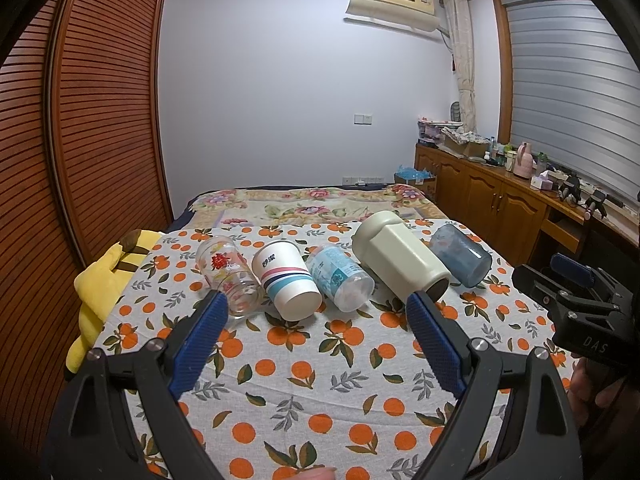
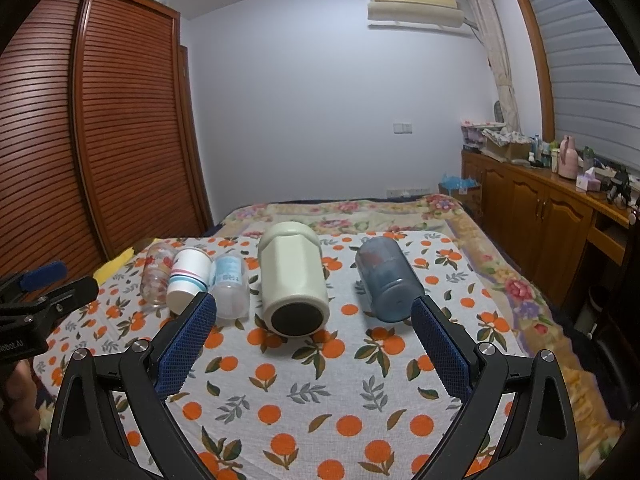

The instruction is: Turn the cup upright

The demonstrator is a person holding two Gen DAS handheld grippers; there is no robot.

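Several cups lie on their sides in a row on the orange-print cloth (image 1: 304, 380), bases towards me. From left: a clear glass with red print (image 1: 230, 276) (image 2: 156, 276), a white paper cup with stripes (image 1: 290, 282) (image 2: 187, 280), a clear plastic cup with blue label (image 1: 342, 278) (image 2: 230, 284), a large cream cup (image 1: 400, 262) (image 2: 292, 276), a blue translucent cup (image 1: 462, 256) (image 2: 386, 280). My left gripper (image 1: 320, 308) is open and empty, short of the paper cup. My right gripper (image 2: 314, 312) is open and empty, short of the cream cup.
The cloth (image 2: 320, 392) covers the near end of a bed with a floral quilt (image 1: 316, 206). A yellow soft thing (image 1: 100, 280) lies at the left edge. A wooden wardrobe (image 1: 80, 120) stands left, a cluttered wooden sideboard (image 2: 552, 200) right.
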